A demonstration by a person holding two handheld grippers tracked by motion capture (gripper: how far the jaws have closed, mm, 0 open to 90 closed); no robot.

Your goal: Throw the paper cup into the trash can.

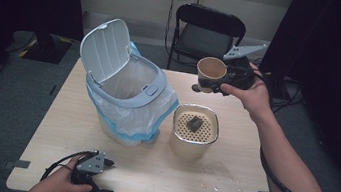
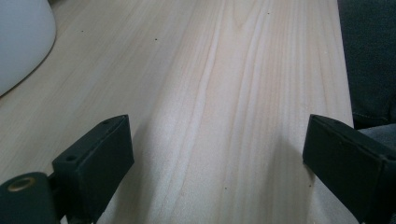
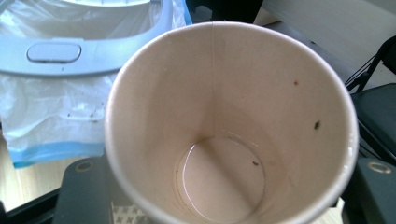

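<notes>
A tan paper cup is held in the air over the far right of the table, my right gripper shut on its lower part. The right gripper view looks straight into the cup: it holds nothing but a few dark specks and a wet sheen at the bottom. My left gripper rests open on the table's near left edge, in a hand. In the left gripper view its jaws stand wide apart over bare wood.
A white bin with its lid up and a clear blue-edged liner stands left of centre. A beige container with a perforated top carries a dark lump. Water drops lie near the front. A black chair stands behind the table.
</notes>
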